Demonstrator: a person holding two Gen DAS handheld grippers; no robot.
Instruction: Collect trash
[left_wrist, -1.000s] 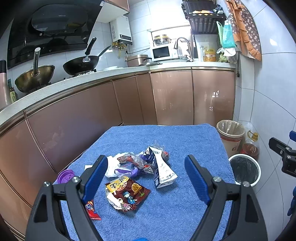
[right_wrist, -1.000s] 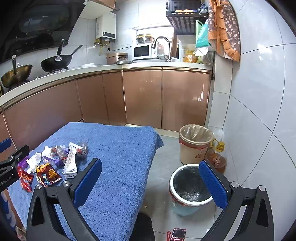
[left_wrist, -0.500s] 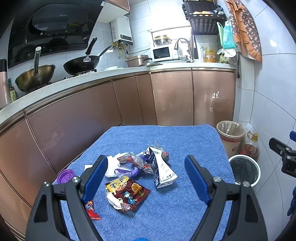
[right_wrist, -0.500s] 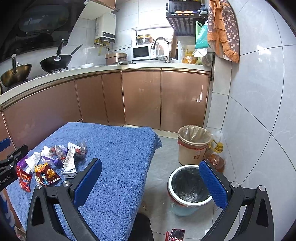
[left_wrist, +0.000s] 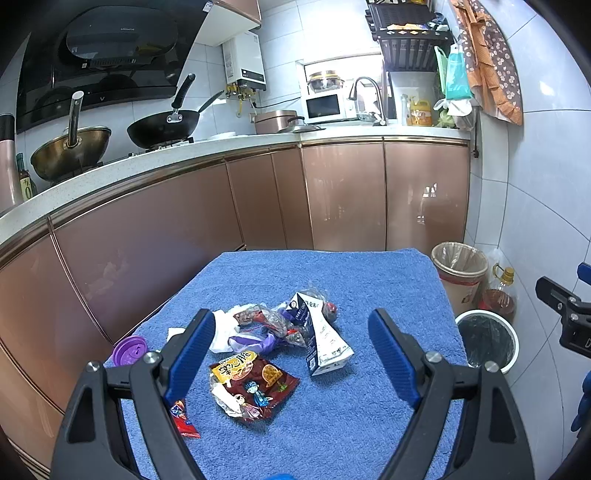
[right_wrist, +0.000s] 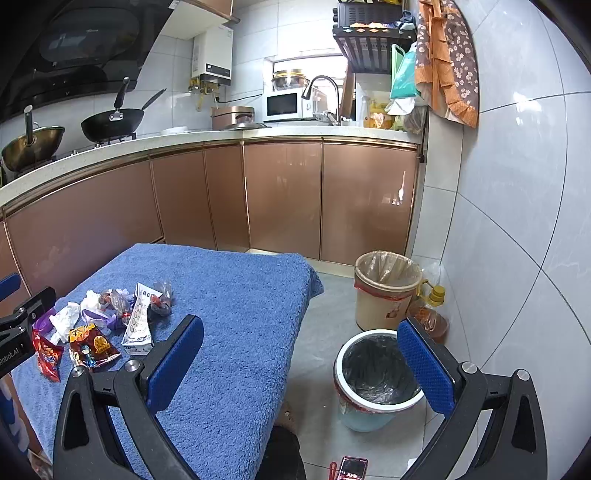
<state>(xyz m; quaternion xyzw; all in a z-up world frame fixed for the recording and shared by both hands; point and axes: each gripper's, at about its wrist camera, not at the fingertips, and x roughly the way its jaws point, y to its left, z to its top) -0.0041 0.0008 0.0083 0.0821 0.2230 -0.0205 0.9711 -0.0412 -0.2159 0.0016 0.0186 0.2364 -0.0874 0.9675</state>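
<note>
**Trash collection not yet begun**

All the litter, including the snack wrapper (left_wrist: 255, 387) and milk carton (left_wrist: 321, 341), lies on the blue-towelled counter (left_wrist: 369, 288). Both left gripper (left_wrist: 291, 354) and right gripper (right_wrist: 301, 365) hang released, empty. The black-lined bin (right_wrist: 376, 373) waits on the floor.

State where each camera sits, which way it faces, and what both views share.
Left wrist: rides the left tongs, open, aimed forward and down over the blue towel at the trash pile; the right tongs' edge shows at the far right.
Right wrist: rides the right tongs, open, facing the towel's right edge and the black-lined bin on the floor; the left tongs' edge shows at the far left.
Shared: towel, trash pile, both bins, counter.
</note>
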